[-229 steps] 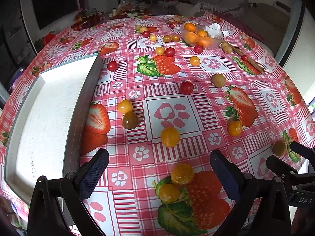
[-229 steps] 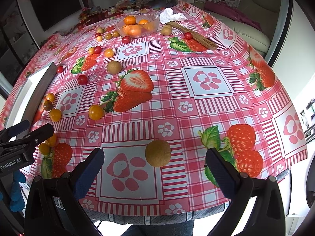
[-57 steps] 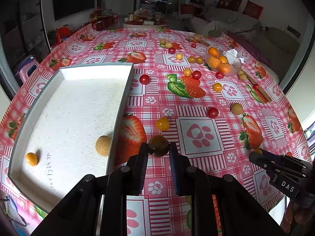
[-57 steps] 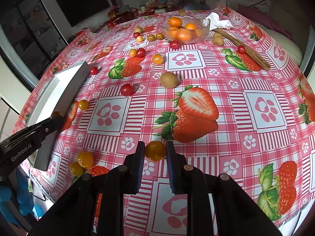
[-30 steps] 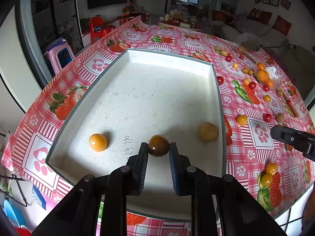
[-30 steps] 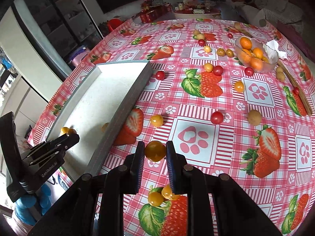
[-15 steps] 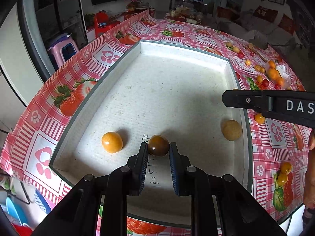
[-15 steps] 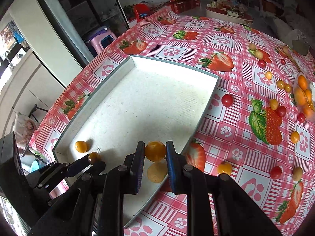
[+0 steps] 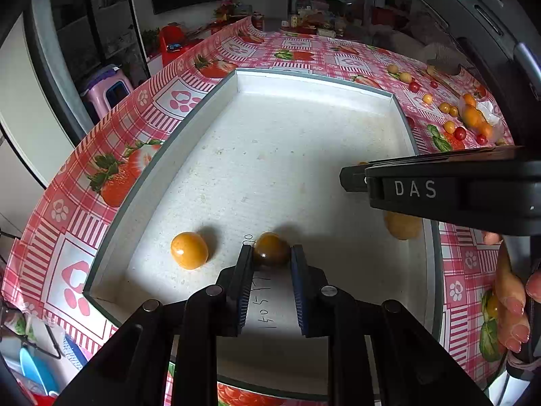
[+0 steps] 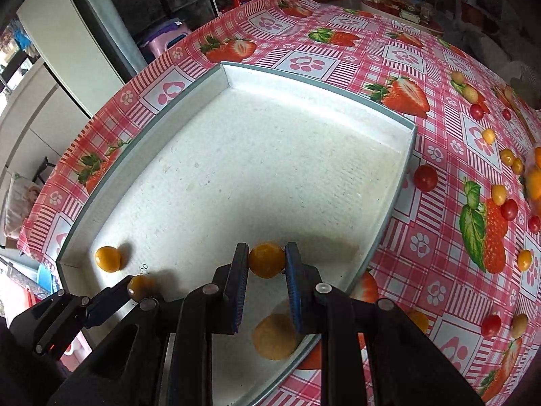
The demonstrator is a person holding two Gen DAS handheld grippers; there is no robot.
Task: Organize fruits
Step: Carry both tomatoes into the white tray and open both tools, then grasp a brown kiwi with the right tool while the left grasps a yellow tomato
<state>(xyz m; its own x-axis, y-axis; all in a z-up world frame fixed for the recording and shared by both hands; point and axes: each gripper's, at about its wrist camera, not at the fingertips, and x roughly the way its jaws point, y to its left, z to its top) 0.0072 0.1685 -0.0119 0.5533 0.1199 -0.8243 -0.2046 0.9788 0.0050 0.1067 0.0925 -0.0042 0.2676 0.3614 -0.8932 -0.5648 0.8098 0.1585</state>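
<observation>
My left gripper (image 9: 271, 253) is shut on a dark brownish tomato (image 9: 271, 248) low over the near end of the white tray (image 9: 290, 142). It also shows in the right wrist view (image 10: 141, 287). My right gripper (image 10: 266, 260) is shut on an orange tomato (image 10: 266, 260) above the tray's (image 10: 257, 155) near right part; its body crosses the left wrist view (image 9: 439, 186). An orange tomato (image 9: 189, 250) lies in the tray's near left corner and shows in the right wrist view (image 10: 108, 258). A tan round fruit (image 10: 274, 337) lies by the tray's right wall, also in the left wrist view (image 9: 402, 226).
Several small red, yellow and orange fruits (image 10: 426, 177) lie scattered on the strawberry tablecloth (image 10: 439, 237) right of the tray. A clear bowl of oranges (image 9: 475, 118) stands at the far right. The table edge drops off left of the tray; a purple stool (image 9: 108, 86) stands beyond.
Both grippers have moved further over the tray with their tomatoes. The left gripper sank closer to the tray floor beside the orange tomato. The right gripper came in over the tan fruit.
</observation>
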